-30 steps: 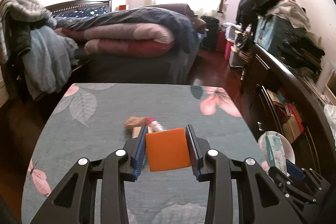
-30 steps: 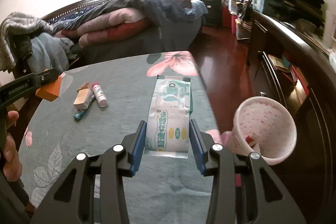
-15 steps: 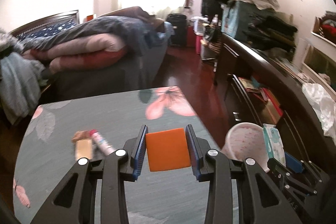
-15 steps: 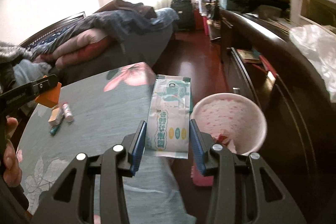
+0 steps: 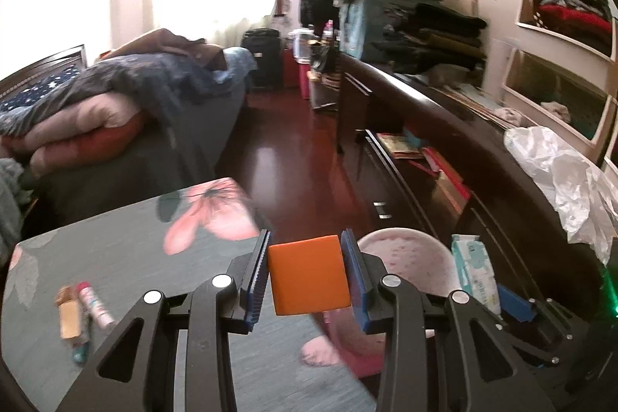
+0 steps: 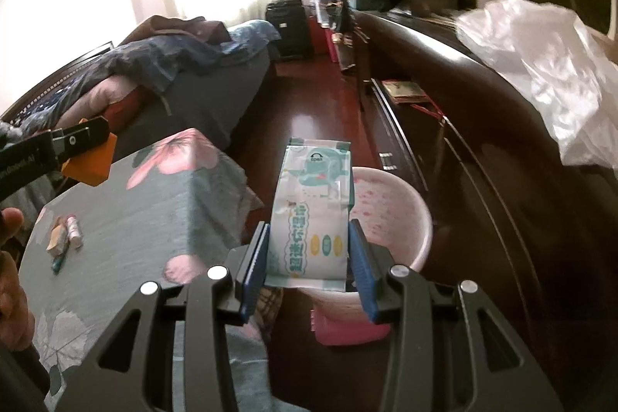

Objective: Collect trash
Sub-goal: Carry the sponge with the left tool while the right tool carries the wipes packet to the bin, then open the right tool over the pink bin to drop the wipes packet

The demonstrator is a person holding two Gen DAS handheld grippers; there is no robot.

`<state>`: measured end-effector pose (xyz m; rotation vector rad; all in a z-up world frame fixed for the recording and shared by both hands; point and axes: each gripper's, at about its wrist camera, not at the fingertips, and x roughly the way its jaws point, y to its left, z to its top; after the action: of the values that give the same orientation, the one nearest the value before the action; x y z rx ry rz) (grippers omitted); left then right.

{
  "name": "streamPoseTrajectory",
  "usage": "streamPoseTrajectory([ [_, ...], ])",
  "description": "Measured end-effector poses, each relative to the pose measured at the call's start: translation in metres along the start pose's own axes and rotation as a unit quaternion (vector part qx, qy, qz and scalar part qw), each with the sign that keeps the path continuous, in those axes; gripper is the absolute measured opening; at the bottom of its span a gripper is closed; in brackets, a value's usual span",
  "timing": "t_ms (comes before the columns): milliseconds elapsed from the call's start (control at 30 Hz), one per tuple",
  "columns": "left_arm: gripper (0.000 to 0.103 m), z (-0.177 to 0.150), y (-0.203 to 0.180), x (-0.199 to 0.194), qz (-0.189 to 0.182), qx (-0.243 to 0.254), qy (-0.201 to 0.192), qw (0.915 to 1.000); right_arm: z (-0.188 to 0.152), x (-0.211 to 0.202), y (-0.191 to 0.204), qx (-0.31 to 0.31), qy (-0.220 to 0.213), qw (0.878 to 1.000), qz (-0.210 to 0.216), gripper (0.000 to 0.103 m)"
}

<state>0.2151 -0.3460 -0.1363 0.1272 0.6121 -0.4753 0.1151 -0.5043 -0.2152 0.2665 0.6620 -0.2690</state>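
My left gripper (image 5: pixel 307 275) is shut on an orange block (image 5: pixel 308 274) and holds it over the table's right edge, next to the pink trash bin (image 5: pixel 405 250). The block also shows in the right wrist view (image 6: pixel 90 163). My right gripper (image 6: pixel 307 263) is shut on a white wet-wipes pack (image 6: pixel 313 215) and holds it over the near rim of the pink bin (image 6: pixel 390 215). The pack also shows in the left wrist view (image 5: pixel 474 269). A small tube (image 5: pixel 94 304) and a tan wrapper (image 5: pixel 69 313) lie on the table at the left.
The table has a grey floral cloth (image 5: pixel 127 257). A dark wooden dresser (image 5: pixel 444 149) runs along the right with a white plastic bag (image 5: pixel 560 172) on top. A bed with piled blankets (image 5: pixel 116 103) stands behind the table. Red wooden floor (image 5: pixel 286 157) lies between them.
Both grippers have swung right, from over the table towards the pink bin. The orange block and the wipes pack stayed gripped. The bin now sits directly under the wipes pack.
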Motion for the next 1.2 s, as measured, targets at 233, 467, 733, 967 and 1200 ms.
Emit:
streamPoseTrajectory([
  [233,0.037,0.010,-0.027,0.035,-0.039,0.010,0.014,0.9991,0.000,0.018,-0.022,0.021,0.002,0.999,-0.033,0.041],
  [467,0.037,0.015,-0.057,0.074,-0.062,0.029,0.025,0.9973,0.002,0.046,-0.040,0.036,0.010,0.998,-0.054,0.041],
  [733,0.037,0.009,-0.082,0.125,-0.084,0.041,0.065,0.9936,0.002,0.084,-0.056,0.051,0.023,0.996,-0.071,0.041],
  [967,0.037,0.003,-0.086,0.155,-0.079,0.046,0.089,0.9918,0.000,0.114,-0.060,0.049,0.037,0.995,-0.083,0.042],
  [1200,0.066,0.005,-0.081,0.172,-0.080,0.034,0.094,0.9918,0.001,0.136,-0.059,0.048,0.043,0.993,-0.098,0.054],
])
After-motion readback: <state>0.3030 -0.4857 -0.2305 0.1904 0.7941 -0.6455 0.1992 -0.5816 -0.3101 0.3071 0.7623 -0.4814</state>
